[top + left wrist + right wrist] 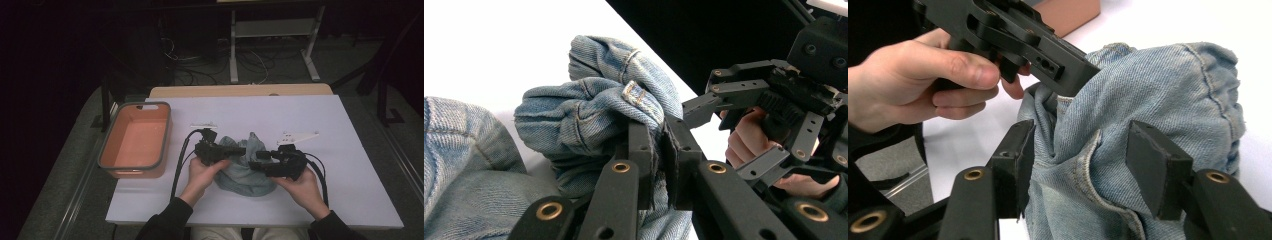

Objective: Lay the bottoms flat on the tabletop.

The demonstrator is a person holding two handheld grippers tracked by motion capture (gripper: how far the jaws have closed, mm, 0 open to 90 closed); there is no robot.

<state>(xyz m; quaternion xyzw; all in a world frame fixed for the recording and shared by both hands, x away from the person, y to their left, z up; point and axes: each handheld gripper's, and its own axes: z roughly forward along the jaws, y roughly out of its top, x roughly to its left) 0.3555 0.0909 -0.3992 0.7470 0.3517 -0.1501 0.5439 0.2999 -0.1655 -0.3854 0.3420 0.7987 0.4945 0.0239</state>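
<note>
Jeans: one piece of blue denim clothing [243, 167], bunched in a heap low in the middle of the high view, between the two hands.
How it feels, I think: soft and floppy, not slippery, a bit thick and heavy for cloth. It will not break. It will sag and droop when picked up.
Where to grab: a thick sewn edge or a fold looks best to me, since a seam gives the tool more to bite on.
Left tool [655, 145]: its two black jaws are pressed together on a fold of the jeans, right next to a small belt loop [635, 93] in the middle of the left gripper view.
Right tool [1083, 165]: its jaws stand apart, one on each side of a hump of denim with a curved seam, in the lower middle of the right gripper view. It is not squeezing yet.
Hands: two, a left hand [202, 172] and a right hand [300, 186], one on each tool, coming up from the bottom of the high view.
Table [345, 150]: one, white, with the jeans lying on it.
Bin [135, 140]: one orange bin with a grey rim, at the left of the high view, with nothing in it.
White pieces: two small flat ones, lying above the jeans in the high view.
</note>
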